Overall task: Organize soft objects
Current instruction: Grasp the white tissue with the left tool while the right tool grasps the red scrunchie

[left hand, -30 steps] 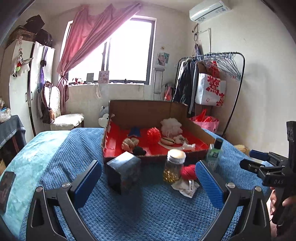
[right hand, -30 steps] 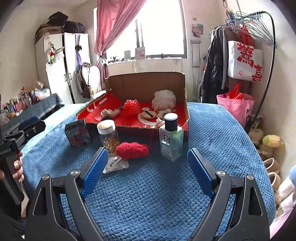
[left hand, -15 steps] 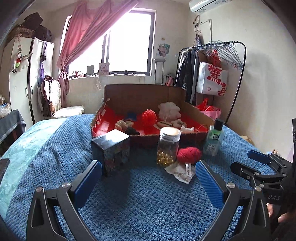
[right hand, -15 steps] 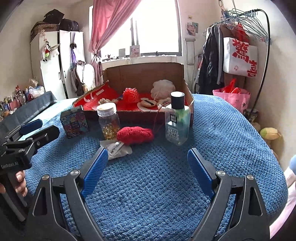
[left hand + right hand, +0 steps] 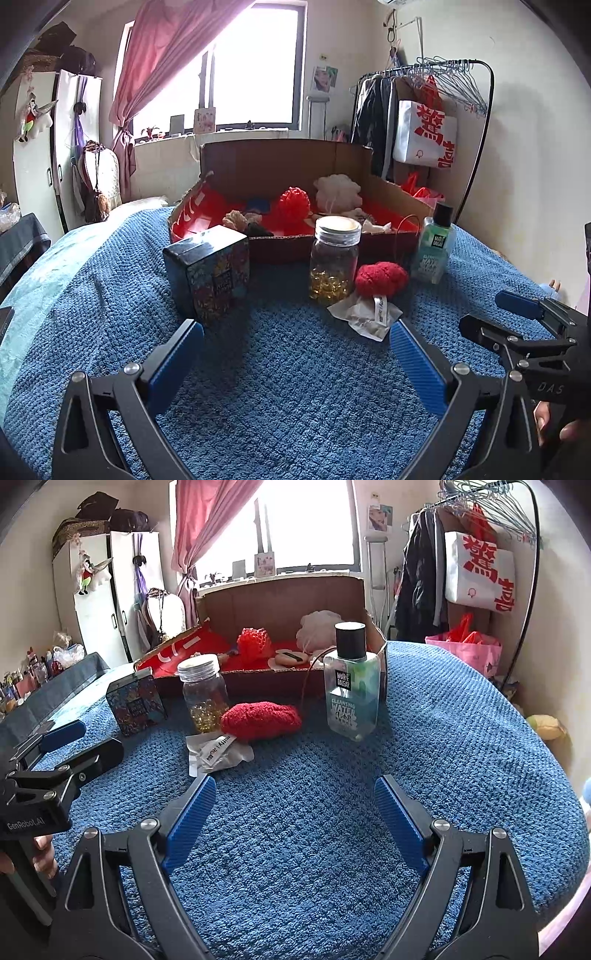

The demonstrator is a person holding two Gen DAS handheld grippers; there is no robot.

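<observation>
A red knitted soft item point(image 5: 381, 277) point(image 5: 261, 720) lies on the blue bed cover, on a crumpled white wrapper point(image 5: 365, 314) point(image 5: 216, 752). Behind it stands a cardboard box with a red lining point(image 5: 280, 243) point(image 5: 258, 681) holding a red mesh ball point(image 5: 294, 204) point(image 5: 254, 642), a white bath pouf point(image 5: 338, 192) point(image 5: 317, 627) and other soft items. My left gripper point(image 5: 295, 345) is open and empty, short of the objects. My right gripper point(image 5: 295, 795) is open and empty, near the wrapper and the red item.
A patterned dark box point(image 5: 208, 275) point(image 5: 135, 705), a glass jar of yellow capsules point(image 5: 334, 258) point(image 5: 204, 698) and a cleansing water bottle point(image 5: 432, 245) point(image 5: 351, 686) stand on the cover in front of the cardboard box. A clothes rack point(image 5: 439, 122) stands at the right wall.
Both grippers have lowered and moved forward toward the objects on the bed. Both stayed open and empty.
</observation>
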